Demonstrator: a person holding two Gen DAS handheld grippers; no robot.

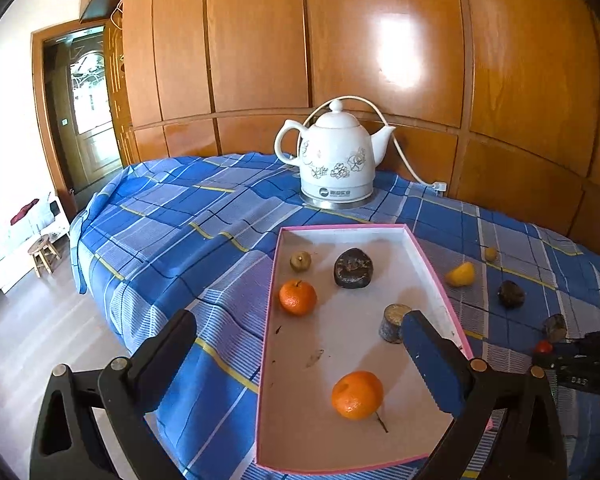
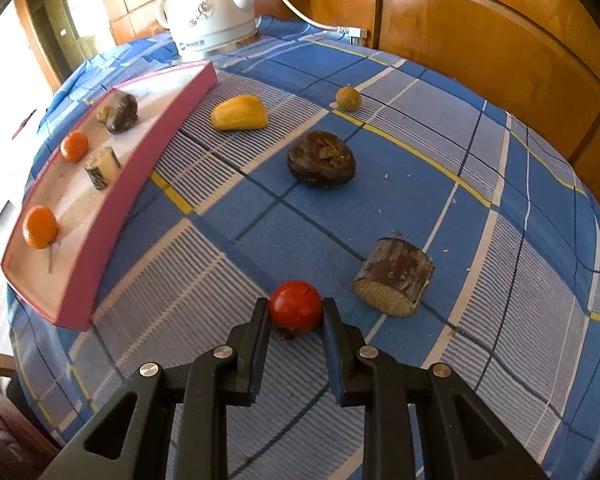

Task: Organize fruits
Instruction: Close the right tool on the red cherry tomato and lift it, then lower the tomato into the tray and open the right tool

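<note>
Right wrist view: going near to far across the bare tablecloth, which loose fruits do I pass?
Small red round fruit held between the fingers → brown cut cylinder piece → dark brown wrinkled lump → yellow-orange wedge → small tan round fruit.

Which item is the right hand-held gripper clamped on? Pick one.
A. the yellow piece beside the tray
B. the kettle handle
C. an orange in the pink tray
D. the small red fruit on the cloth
D: in the right wrist view the right hand-held gripper has both fingers pressed against the red fruit on the cloth, outside the tray; the oranges lie in the tray, untouched.
</note>
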